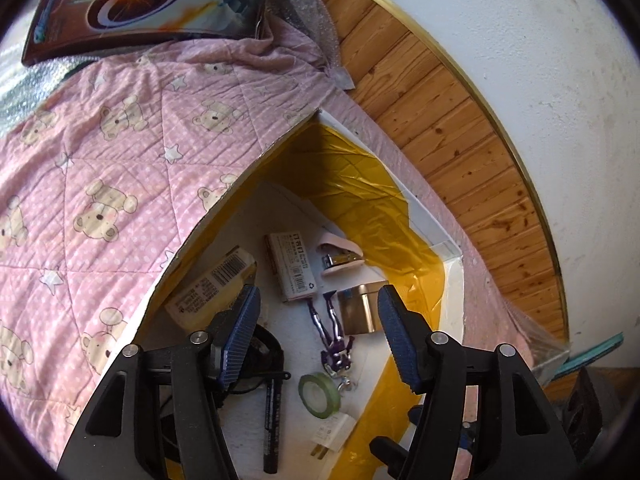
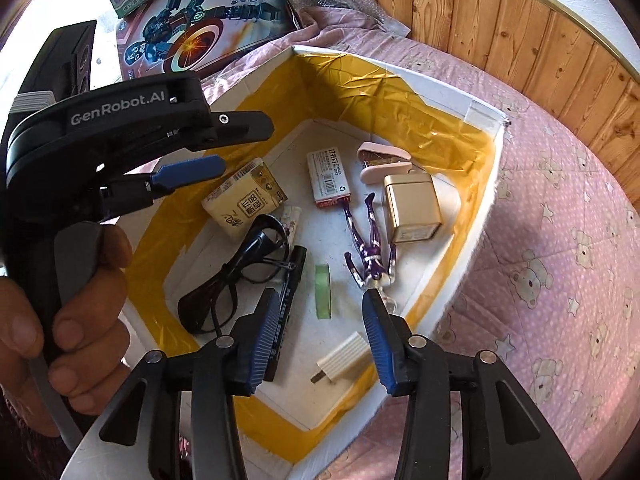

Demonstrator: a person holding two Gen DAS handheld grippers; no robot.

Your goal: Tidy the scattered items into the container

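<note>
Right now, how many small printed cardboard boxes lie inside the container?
2. The yellow box lies at the left, near the glasses. The white staples box lies beside the pink stapler. Others may be hidden.

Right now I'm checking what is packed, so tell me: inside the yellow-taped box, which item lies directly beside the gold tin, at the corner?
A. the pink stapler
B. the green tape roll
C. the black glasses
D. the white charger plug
A: in the right wrist view the pink stapler lies right next to the gold tin near the corner of the box, while the others lie further off across the box floor.
</note>
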